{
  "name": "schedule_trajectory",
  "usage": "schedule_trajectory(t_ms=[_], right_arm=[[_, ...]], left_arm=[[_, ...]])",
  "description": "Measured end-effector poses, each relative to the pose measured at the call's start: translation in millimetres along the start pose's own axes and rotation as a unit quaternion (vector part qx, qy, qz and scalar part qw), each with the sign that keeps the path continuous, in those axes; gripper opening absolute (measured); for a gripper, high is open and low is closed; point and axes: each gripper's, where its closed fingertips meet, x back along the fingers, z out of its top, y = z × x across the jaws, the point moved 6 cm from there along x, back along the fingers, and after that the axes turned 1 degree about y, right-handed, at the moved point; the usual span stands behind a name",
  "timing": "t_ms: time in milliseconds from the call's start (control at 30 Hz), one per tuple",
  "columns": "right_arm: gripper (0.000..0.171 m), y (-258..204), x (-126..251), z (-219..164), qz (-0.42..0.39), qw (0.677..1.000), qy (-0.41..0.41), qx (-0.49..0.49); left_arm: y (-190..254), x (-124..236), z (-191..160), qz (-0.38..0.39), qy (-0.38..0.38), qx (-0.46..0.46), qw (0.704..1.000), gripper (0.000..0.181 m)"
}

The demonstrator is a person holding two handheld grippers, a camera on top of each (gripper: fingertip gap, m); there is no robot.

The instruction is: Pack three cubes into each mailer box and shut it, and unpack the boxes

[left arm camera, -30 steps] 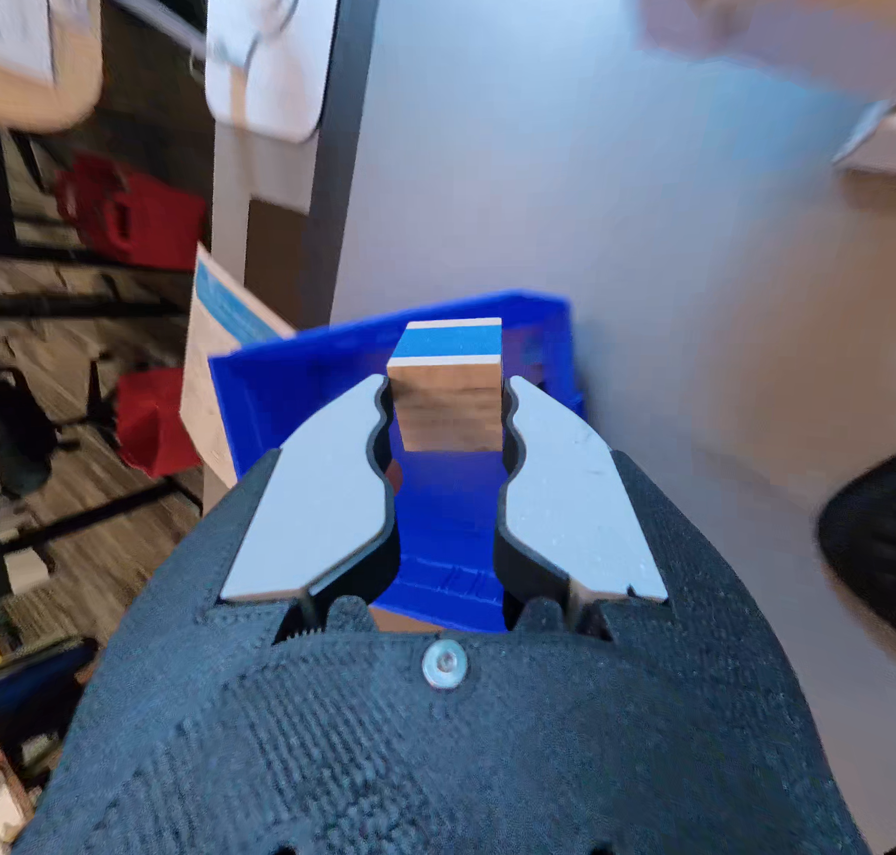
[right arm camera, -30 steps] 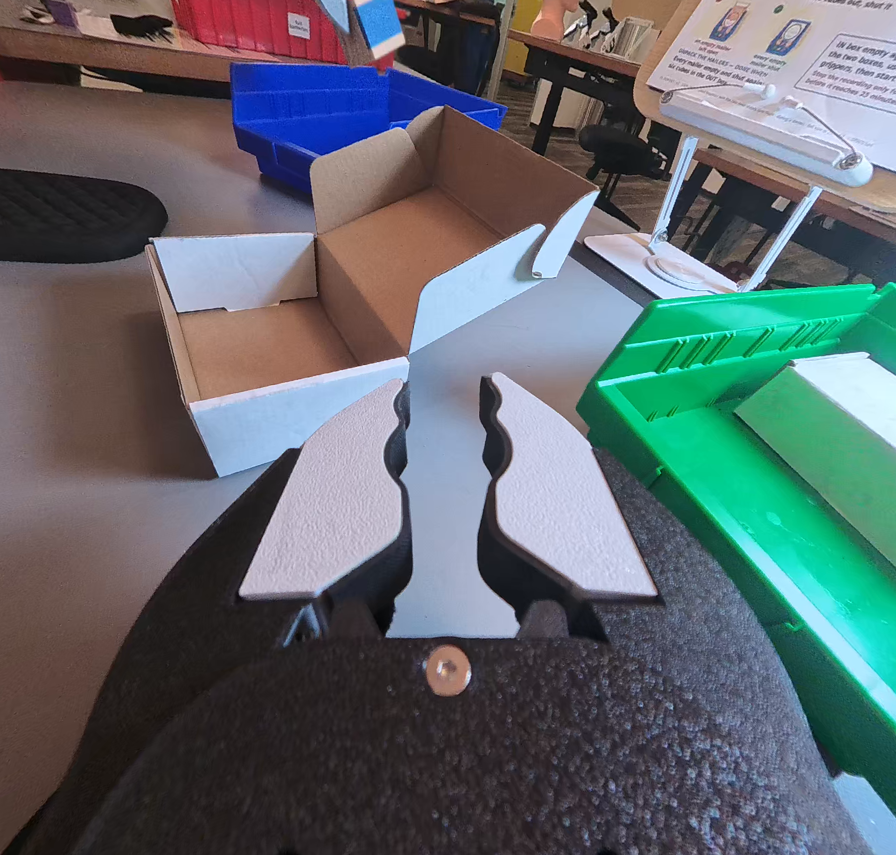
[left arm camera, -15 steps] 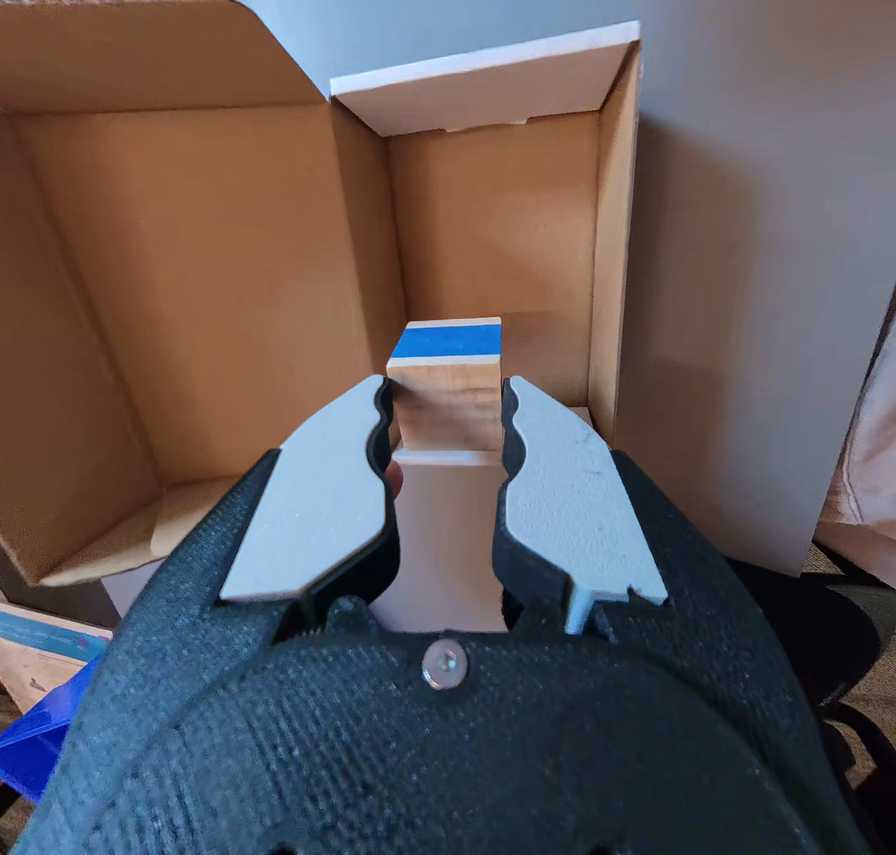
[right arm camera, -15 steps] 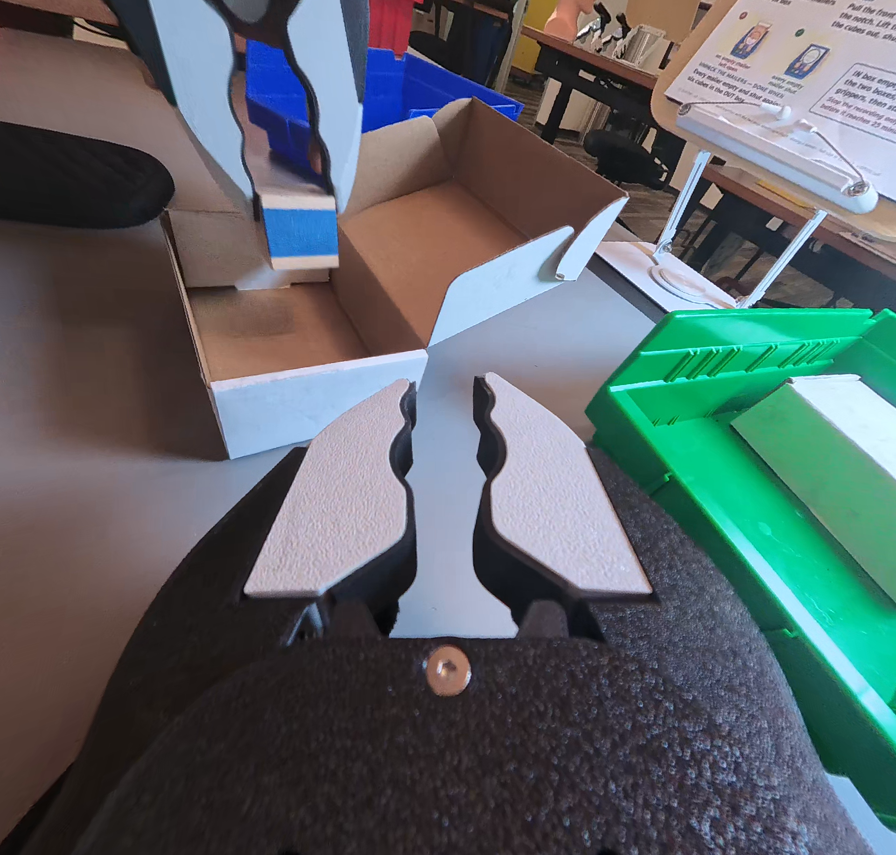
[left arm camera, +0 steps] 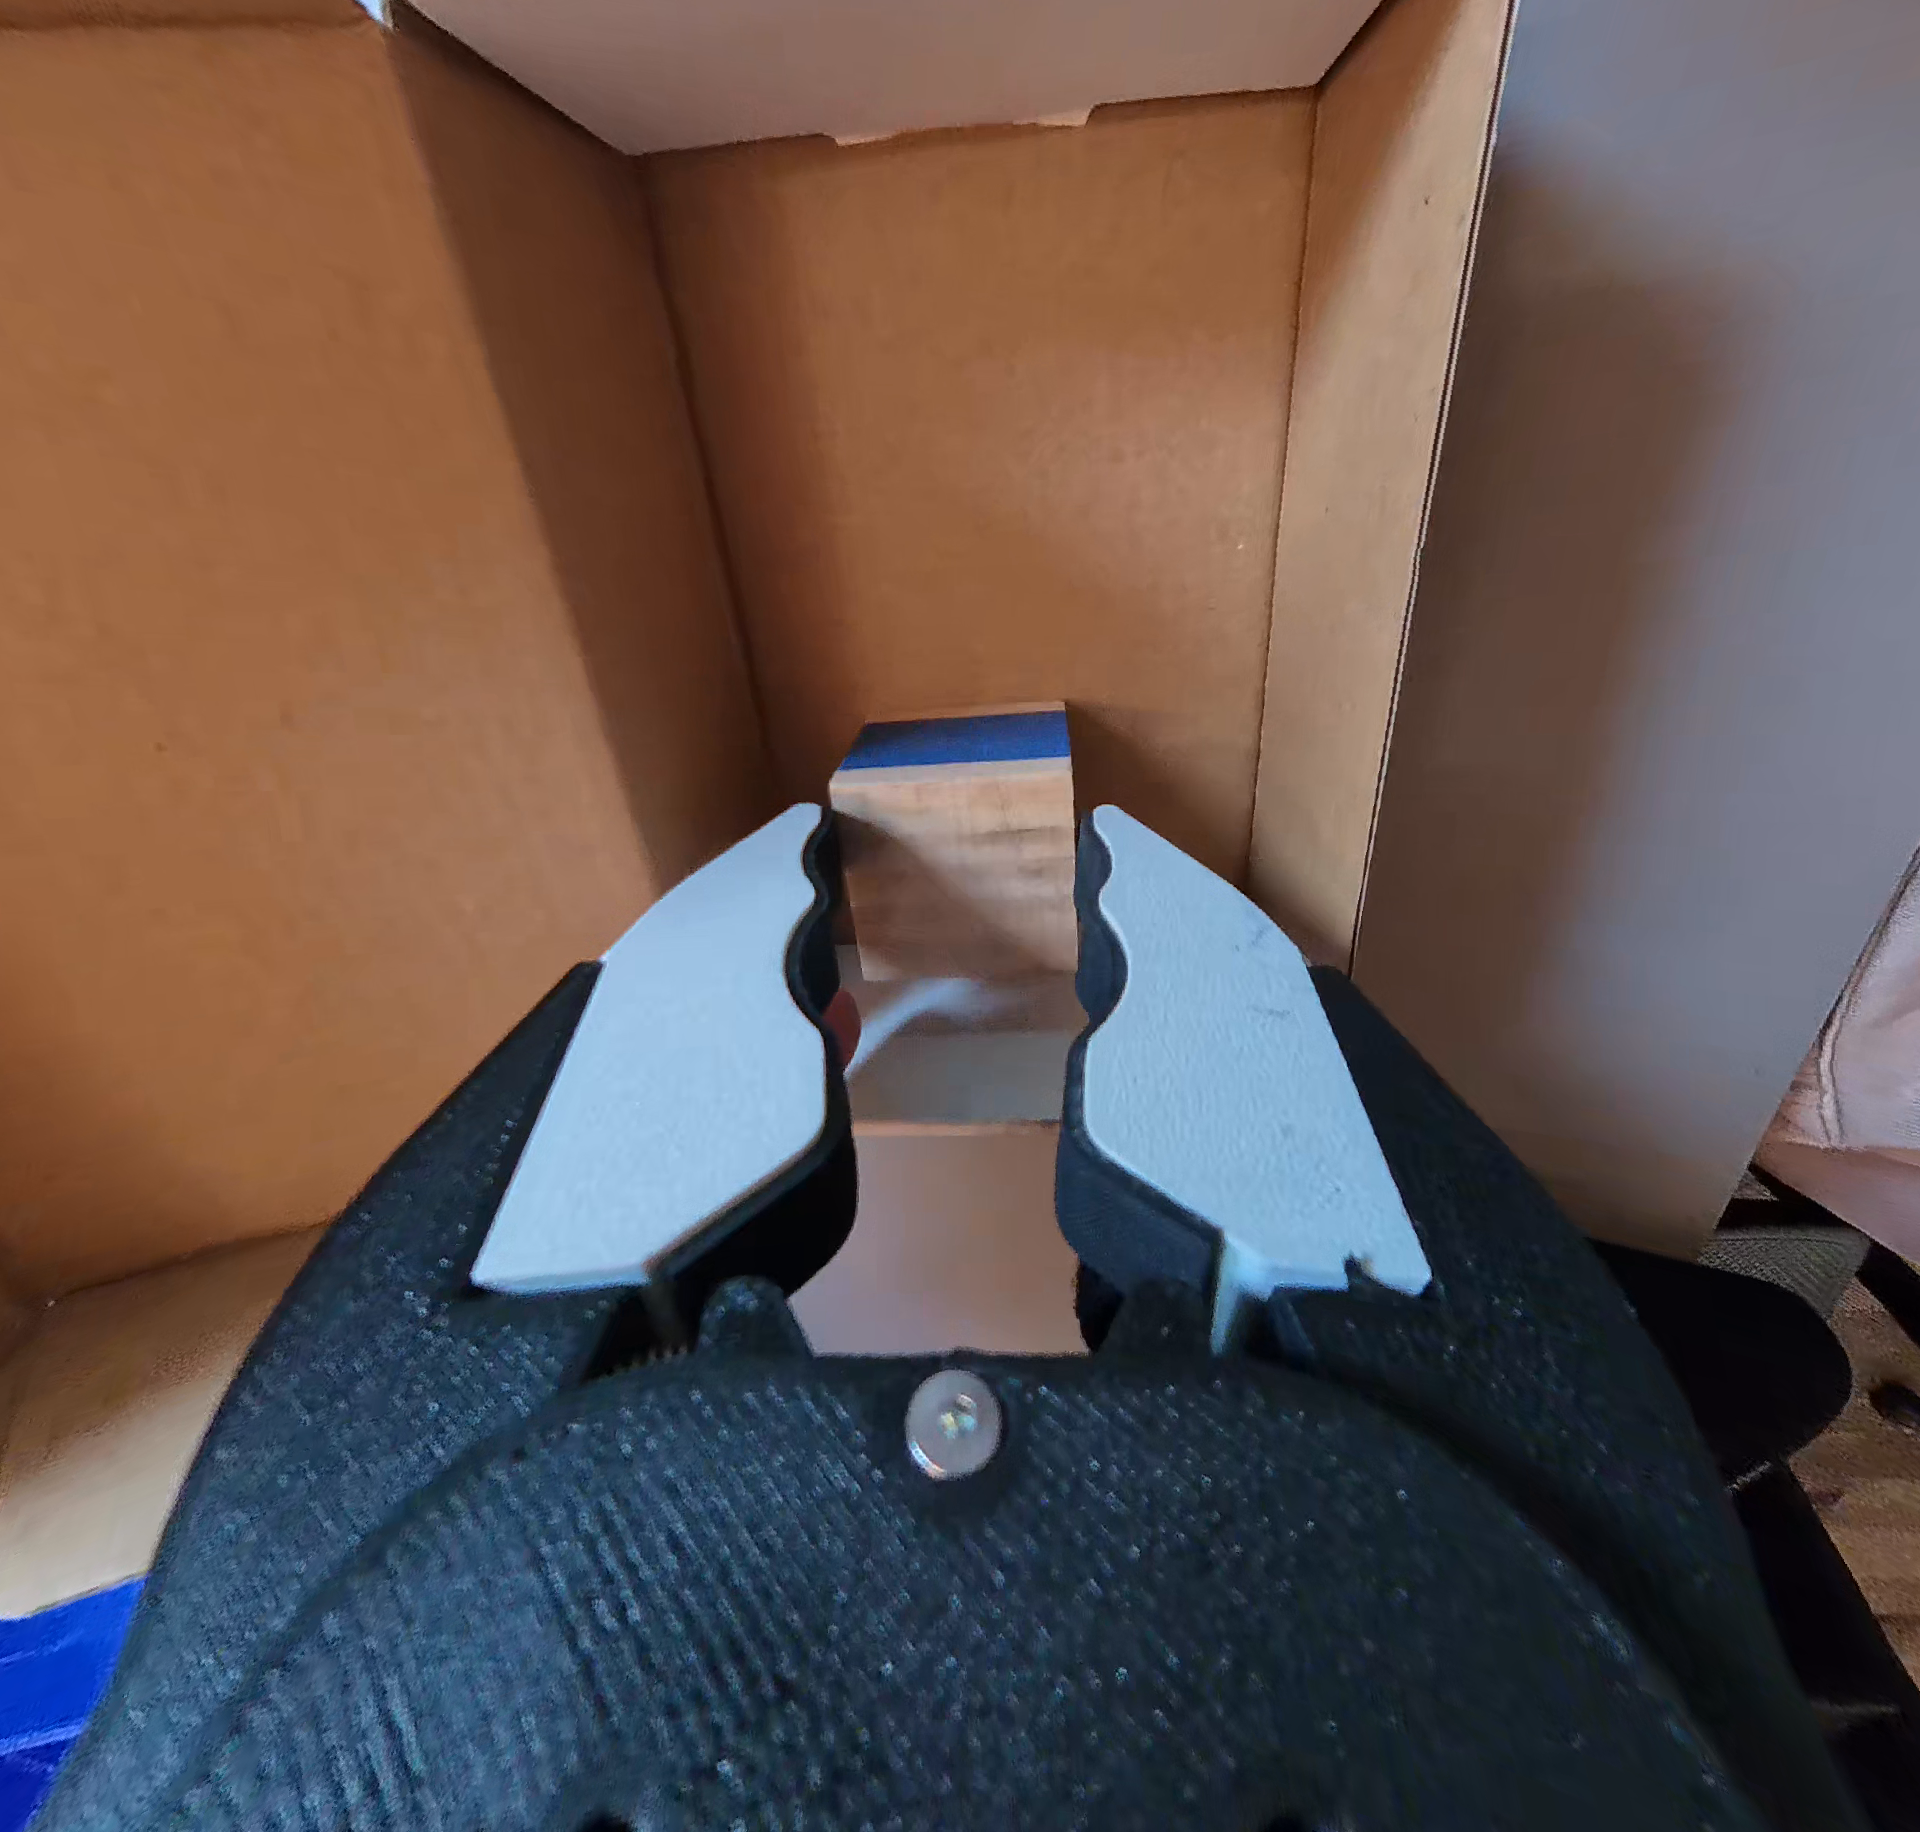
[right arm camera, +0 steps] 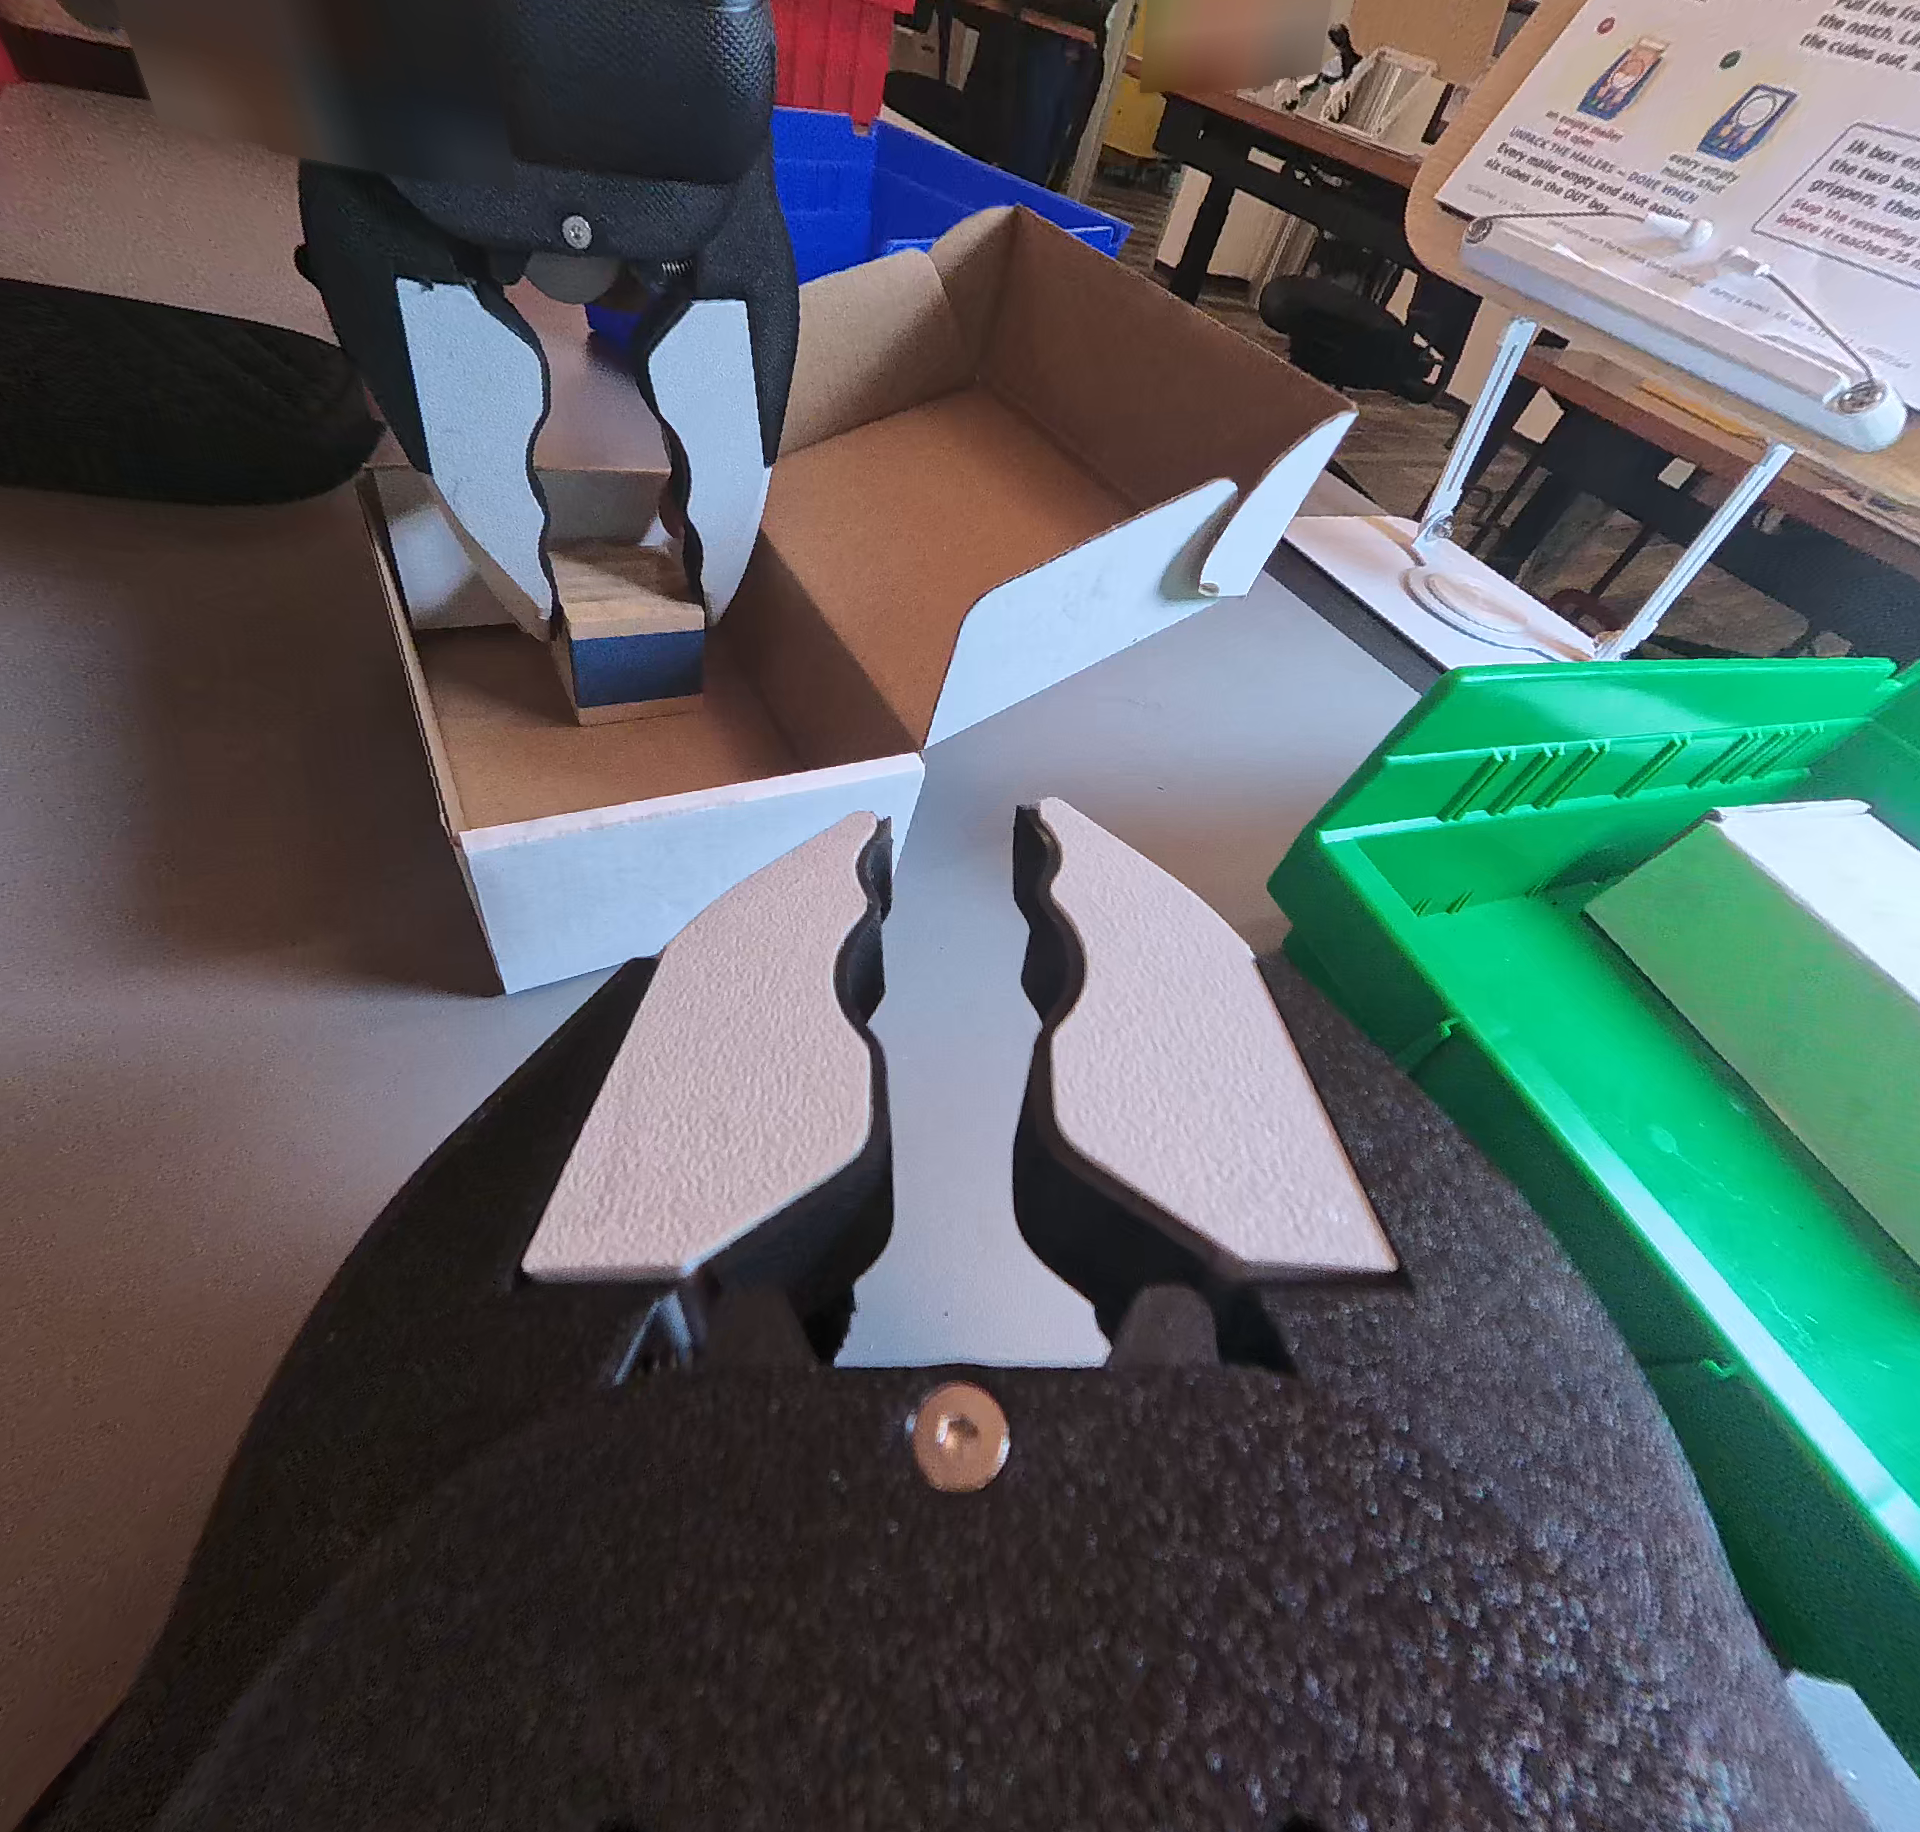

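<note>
So: packing barely begun. Left tongs (right arm camera: 623,629) clamp wooden cube (right arm camera: 634,655) low inside open box (right arm camera: 686,847), no other cube visible there. Right tongs (right arm camera: 951,847) slightly parted, empty, over table. Lid unshut.

Your left wrist view looks steeply down along left gripper (left arm camera: 951,909) fingers, very close, into open mailer box (left arm camera: 997,411); your right wrist view sits low over table (right arm camera: 187,951), facing forward past right gripper (right arm camera: 951,909), box just ahead-left, green bin (right arm camera: 1558,1107) to right; both views share box interior, cube (left arm camera: 951,847) (right arm camera: 629,655) between left fingers.
</note>
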Motion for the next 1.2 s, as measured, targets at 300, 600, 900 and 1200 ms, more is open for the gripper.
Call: schedule_trajectory(t_ms=[300, 600, 900, 1200], right_arm=[[0.022, -1, 0, 1, -0.001, 1.0, -0.001, 0.006], [0.022, 0, 2, 1, -0.003, 1.0, 0.005, 0.004], [0.024, 0, 2, 4, -0.004, 1.0, 0.014, -0.004], [0.042, 5, 4, 8, 0.009, 0.998, 0.039, -0.056]], left_arm=[[2, -1, 0, 0.023, 0.021, 0.006, 0.999, 0.043], [-14, 72, -16, 0.071, 0.151, 0.044, 0.985, 0.044], [-109, 94, -183, 0.177, 0.155, 0.295, 0.926, 0.044], [-115, 44, -292, 0.125, 0.079, 0.382, 0.912, 0.048]])
